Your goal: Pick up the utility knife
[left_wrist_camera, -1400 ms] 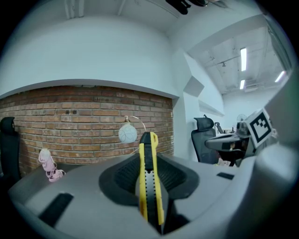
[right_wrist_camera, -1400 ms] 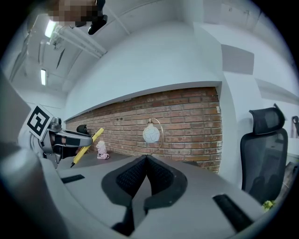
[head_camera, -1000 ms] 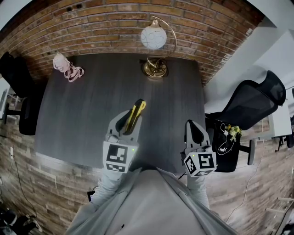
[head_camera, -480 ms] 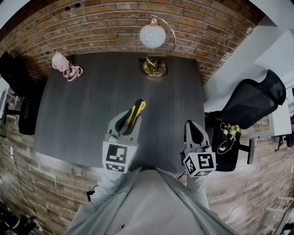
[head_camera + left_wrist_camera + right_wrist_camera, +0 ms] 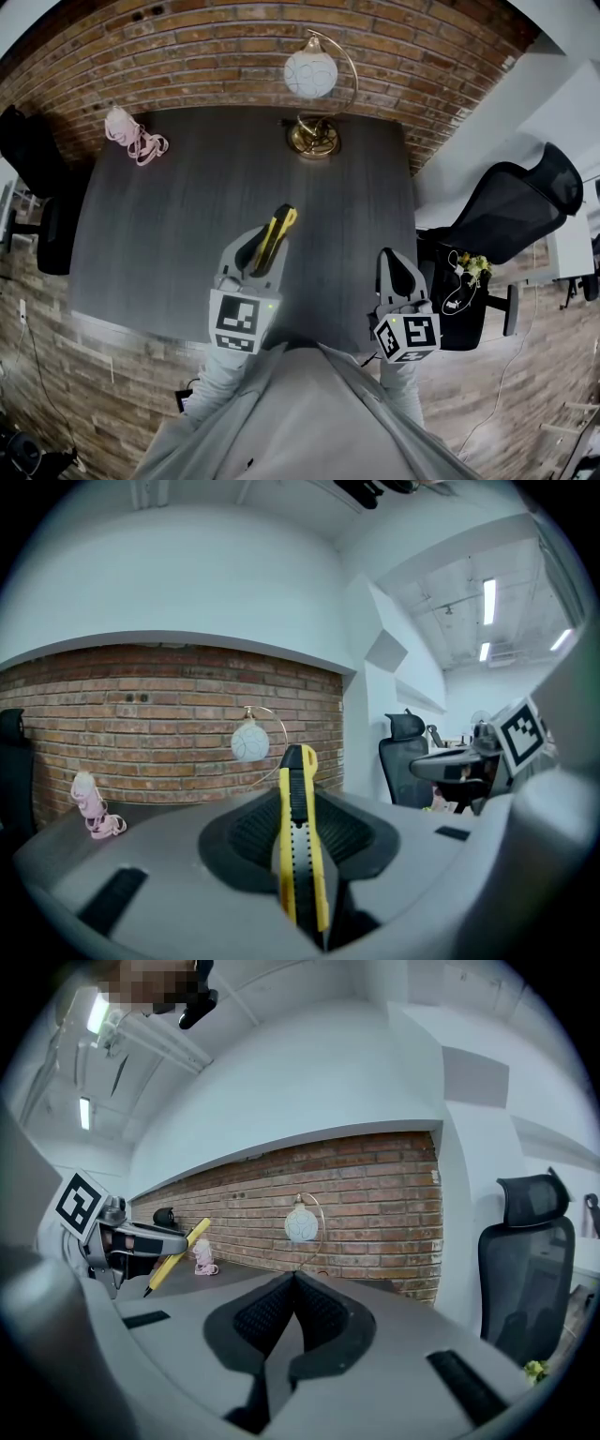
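Note:
The yellow and black utility knife [image 5: 275, 236] is clamped between the jaws of my left gripper [image 5: 255, 255] and held above the dark table [image 5: 169, 216], its tip sticking out forward. In the left gripper view the knife [image 5: 300, 841] stands upright between the ribbed pads. The right gripper view shows the same knife [image 5: 174, 1257] slanting out of the left gripper at the left. My right gripper [image 5: 396, 272] hovers near the table's right front corner, jaws shut with nothing between them [image 5: 294, 1283].
A brass lamp with a white globe [image 5: 314, 94] stands at the table's far edge by the brick wall. A pink shoe [image 5: 134, 139] lies at the far left corner. Black office chairs stand at the right [image 5: 511, 211] and the left [image 5: 37, 187].

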Available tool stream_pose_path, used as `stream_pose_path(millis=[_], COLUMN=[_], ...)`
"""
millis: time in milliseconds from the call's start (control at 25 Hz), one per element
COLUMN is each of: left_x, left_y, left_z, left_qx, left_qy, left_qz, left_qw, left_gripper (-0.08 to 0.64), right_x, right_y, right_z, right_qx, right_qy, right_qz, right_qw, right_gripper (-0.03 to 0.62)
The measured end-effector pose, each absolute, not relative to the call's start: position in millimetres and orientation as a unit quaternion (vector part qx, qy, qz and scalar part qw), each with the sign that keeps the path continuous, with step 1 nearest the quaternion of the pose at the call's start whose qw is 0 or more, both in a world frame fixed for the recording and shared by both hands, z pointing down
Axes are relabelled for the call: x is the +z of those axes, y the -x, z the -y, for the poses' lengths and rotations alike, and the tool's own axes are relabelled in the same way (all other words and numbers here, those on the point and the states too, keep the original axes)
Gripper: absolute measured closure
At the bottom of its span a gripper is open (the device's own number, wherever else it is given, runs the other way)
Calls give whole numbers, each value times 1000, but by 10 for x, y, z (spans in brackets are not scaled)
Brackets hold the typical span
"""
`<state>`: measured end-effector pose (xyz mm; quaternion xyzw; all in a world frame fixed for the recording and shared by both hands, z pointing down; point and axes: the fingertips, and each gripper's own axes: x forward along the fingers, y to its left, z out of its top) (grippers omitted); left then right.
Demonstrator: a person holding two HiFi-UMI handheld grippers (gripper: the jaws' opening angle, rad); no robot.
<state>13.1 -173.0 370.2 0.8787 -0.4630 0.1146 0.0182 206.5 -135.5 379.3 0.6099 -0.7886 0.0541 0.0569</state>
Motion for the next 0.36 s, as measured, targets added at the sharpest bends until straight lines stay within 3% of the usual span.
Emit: stream_pose_path(millis=[360], left_x=[3695], left_y=[-157], left_z=[1742], left_qx=[116], left_qy=[-880], left_qz=[460], left_qw=[18], left_gripper=[439], right_x=[3783], right_y=[-2075], right_z=[1372], right_qx=[55], right_qy=[-610], right_qz=[788], right_qw=[56], right_gripper=[575])
